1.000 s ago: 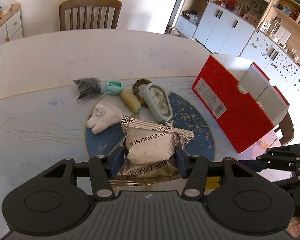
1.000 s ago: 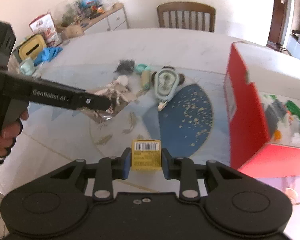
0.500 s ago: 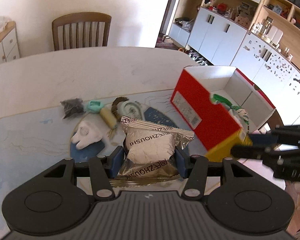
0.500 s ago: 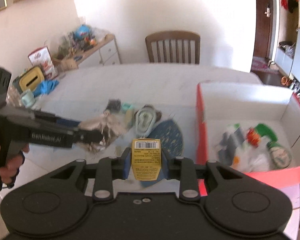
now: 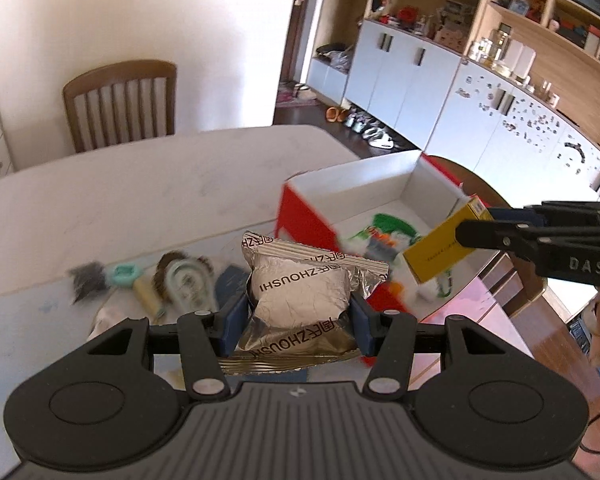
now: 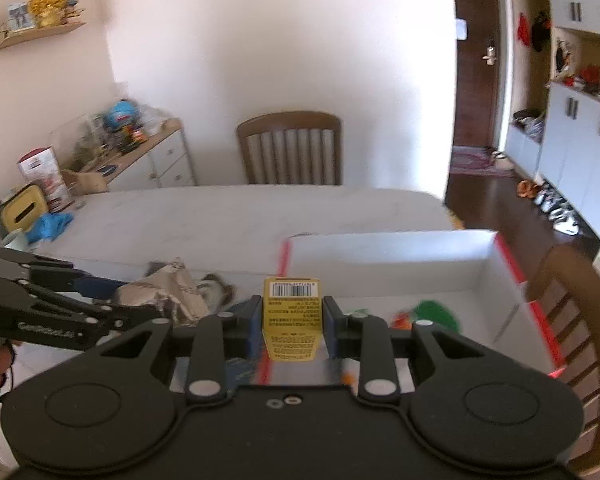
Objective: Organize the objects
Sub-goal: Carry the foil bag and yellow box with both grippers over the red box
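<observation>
Both hand-held grippers have risen off the surface toward the red box, the left hand-held gripper clenched on the silver snack bag and the right hand-held gripper squeezing the yellow carton, ready to drop them inside.

Right hand-held gripper clamping yellow box, above red carton, blurred contents

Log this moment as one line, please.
left gripper: shut on silver snack packet | right gripper: shut on yellow box | above red box
</observation>
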Motion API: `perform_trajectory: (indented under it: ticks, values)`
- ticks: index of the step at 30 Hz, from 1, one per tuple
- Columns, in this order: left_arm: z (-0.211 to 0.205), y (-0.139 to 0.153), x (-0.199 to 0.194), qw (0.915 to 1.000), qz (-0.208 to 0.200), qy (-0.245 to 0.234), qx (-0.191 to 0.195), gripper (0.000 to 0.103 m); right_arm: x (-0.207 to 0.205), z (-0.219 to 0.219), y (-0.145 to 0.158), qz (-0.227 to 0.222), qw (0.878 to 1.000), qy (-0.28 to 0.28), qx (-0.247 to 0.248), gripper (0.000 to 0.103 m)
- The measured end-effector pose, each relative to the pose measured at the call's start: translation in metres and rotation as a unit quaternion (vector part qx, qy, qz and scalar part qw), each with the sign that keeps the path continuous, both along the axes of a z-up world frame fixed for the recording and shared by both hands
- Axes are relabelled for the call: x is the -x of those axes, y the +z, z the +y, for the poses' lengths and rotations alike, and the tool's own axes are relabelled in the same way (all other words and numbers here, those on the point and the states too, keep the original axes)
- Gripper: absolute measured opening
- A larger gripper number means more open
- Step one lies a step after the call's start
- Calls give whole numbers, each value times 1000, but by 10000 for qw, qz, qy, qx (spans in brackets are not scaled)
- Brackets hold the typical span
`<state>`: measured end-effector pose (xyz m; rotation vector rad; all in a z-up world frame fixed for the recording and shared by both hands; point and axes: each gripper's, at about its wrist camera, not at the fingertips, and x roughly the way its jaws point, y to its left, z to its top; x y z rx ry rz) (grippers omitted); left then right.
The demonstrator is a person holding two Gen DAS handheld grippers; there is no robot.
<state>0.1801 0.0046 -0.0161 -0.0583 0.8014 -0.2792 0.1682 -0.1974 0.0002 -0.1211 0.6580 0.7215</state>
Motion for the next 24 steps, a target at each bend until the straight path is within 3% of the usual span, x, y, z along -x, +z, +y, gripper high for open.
perform_trajectory:
  ticks: [12, 24]
  values:
    - [-82, 1, -61, 9990, -43, -259, -373, 53, -51, -51, -24, 25, 9987, -462, 231, 29]
    - [-157, -32, -110, 9944, 244, -554, -870, 53, -112, -65, -53, 226, 9973, -598, 354, 29]
